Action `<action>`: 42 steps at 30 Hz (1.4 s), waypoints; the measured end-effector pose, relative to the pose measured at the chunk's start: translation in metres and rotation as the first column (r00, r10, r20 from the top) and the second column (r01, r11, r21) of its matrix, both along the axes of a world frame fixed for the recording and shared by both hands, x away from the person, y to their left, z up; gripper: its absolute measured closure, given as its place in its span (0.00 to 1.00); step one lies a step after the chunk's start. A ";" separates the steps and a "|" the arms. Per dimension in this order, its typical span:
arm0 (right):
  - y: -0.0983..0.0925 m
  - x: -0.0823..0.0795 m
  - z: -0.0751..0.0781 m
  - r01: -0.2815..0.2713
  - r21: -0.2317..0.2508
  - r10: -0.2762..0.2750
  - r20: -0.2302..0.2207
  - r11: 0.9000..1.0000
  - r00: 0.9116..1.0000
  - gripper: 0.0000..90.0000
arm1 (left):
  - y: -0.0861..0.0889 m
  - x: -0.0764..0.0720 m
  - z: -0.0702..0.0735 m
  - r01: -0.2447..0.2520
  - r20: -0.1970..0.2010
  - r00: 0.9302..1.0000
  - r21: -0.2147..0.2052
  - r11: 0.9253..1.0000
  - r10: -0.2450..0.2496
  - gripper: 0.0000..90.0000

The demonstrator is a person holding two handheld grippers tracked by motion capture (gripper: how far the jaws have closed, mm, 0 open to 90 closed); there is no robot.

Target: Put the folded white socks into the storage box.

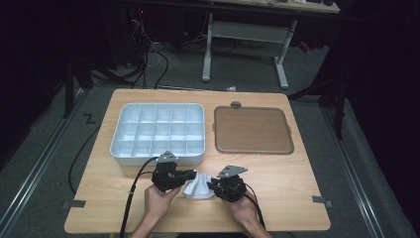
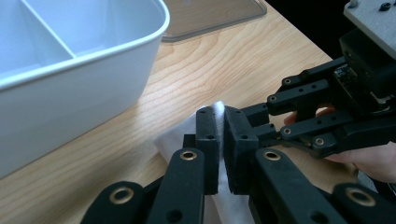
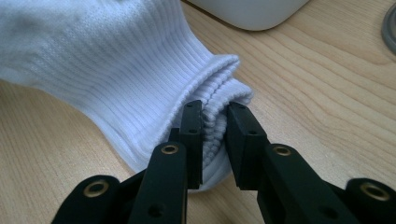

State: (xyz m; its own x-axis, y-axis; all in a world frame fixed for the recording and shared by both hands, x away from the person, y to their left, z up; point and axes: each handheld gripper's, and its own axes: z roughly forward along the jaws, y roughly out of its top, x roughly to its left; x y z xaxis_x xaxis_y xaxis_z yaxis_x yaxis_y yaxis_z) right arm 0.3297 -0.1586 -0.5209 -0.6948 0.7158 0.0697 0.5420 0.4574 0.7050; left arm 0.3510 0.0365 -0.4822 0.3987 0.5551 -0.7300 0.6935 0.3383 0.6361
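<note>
A white ribbed sock (image 1: 198, 187) lies bunched on the wooden table (image 1: 277, 198) near its front edge, held from both sides. My left gripper (image 1: 191, 176) comes in from the left and is shut on a fold of the sock (image 2: 180, 135), its jaws (image 2: 220, 122) almost touching. My right gripper (image 1: 212, 186) faces it from the right and is shut on the sock's ribbed cuff (image 3: 212, 93), pinched between its jaws (image 3: 215, 114). In the left gripper view the right gripper's fingers (image 2: 303, 89) reach in close beside my own.
A white tray (image 1: 158, 159) divided into several compartments stands just behind the grippers, close to the left one (image 2: 70, 88). A brown flat lid (image 1: 252, 130) lies to its right, with a small grey round piece (image 1: 236, 104) at its far edge. A desk frame stands beyond the table.
</note>
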 end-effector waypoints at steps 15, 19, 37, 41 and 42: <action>0.003 0.003 0.000 -0.011 -0.001 0.011 -0.006 1.000 1.000 0.86 | -0.017 0.006 -0.001 0.044 0.026 0.999 0.029 0.999 -0.045 0.95; 0.005 0.004 0.000 -0.018 -0.007 0.018 -0.002 1.000 1.000 0.86 | -0.020 0.007 -0.005 0.051 0.022 0.998 0.034 0.998 -0.052 0.95; 0.012 0.010 -0.001 -0.030 0.012 0.030 -0.010 0.999 1.000 0.86 | -0.024 0.013 -0.016 0.041 0.032 0.999 0.061 0.997 -0.043 0.95; 0.011 0.009 0.001 -0.027 0.019 0.027 -0.006 0.999 1.000 0.84 | -0.025 0.013 -0.017 0.042 0.039 0.998 0.071 0.997 -0.045 0.95; 0.010 0.008 0.002 -0.025 0.027 0.025 -0.005 0.999 1.000 0.83 | -0.024 0.012 -0.017 0.043 0.041 0.998 0.075 0.996 -0.046 0.95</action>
